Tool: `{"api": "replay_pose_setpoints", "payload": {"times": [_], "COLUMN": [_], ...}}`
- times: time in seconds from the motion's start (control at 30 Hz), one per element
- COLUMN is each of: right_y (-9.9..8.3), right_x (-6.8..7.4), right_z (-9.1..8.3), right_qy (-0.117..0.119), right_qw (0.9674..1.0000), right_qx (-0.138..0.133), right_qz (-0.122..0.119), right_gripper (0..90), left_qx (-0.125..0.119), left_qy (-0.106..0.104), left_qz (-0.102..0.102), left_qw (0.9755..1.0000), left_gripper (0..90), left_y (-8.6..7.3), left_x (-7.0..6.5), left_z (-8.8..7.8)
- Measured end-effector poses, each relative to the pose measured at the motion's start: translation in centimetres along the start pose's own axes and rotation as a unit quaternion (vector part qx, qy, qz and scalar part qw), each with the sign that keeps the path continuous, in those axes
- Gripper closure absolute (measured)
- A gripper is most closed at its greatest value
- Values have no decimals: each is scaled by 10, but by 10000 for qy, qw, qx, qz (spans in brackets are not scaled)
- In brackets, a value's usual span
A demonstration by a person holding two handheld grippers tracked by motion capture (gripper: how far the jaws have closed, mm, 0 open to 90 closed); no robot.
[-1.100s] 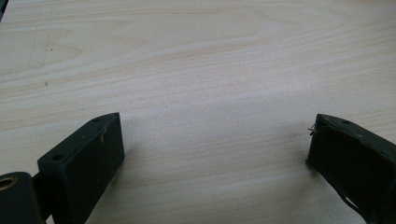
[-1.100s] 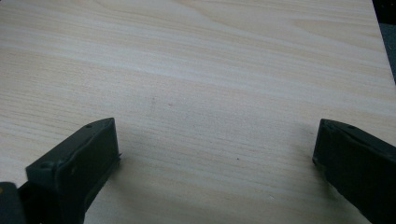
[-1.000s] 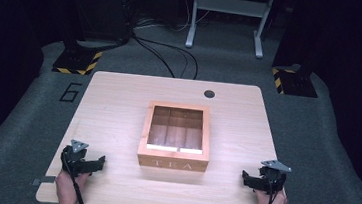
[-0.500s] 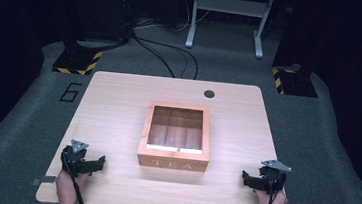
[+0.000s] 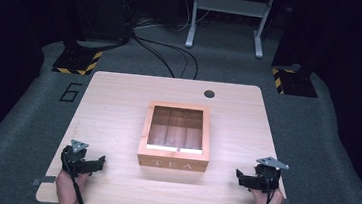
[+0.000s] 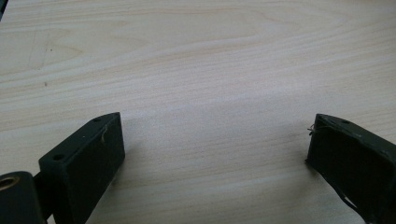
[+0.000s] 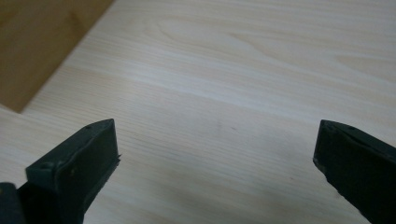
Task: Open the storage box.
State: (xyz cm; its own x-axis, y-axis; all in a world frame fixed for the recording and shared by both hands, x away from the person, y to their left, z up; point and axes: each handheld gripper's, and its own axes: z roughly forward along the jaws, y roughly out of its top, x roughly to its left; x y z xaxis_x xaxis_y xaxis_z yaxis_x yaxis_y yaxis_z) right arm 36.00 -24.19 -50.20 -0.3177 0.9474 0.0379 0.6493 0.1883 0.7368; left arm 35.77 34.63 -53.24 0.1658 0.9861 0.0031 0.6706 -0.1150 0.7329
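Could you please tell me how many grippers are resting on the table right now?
2. The black left gripper sits near the light wooden table's front-left corner; the black right gripper near its front-right, either side of the wooden tea box.

"TEA" marks the wooden box [image 5: 172, 163]; "6" marks the floor mat [image 5: 71, 92].

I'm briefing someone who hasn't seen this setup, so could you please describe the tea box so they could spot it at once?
Start from the pale wooden table. At its middle, between the left gripper and the right gripper, sits the tea box. It is a square box of darker, reddish wood with a see-through top showing dividers inside, and TEA is lettered on the side facing the person.
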Motion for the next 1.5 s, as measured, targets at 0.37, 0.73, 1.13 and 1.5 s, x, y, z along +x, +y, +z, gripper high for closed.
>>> {"api": "replay_pose_setpoints", "payload": {"times": [0.37,0.73,1.13,1.5], "right_y": [28,46,47,44], "right_x": [48,100,112,113], "right_z": [-9,0,14,14], "right_qy": [555,1152,1307,1324], "right_qw": [9972,9884,9852,9832], "right_qx": [-160,-143,-280,-365], "right_qz": [-479,-978,-1074,-1202], "right_gripper": [0,0,247,411], "left_qx": [-2,1,1,0], "left_qy": [0,0,-2,-4], "left_qz": [1,1,1,0], "left_qw": [10000,10000,10000,10000], "left_gripper": [38,38,38,38], "left_y": [0,0,0,0], "left_x": [0,0,0,0], "left_z": [0,0,0,0]}}
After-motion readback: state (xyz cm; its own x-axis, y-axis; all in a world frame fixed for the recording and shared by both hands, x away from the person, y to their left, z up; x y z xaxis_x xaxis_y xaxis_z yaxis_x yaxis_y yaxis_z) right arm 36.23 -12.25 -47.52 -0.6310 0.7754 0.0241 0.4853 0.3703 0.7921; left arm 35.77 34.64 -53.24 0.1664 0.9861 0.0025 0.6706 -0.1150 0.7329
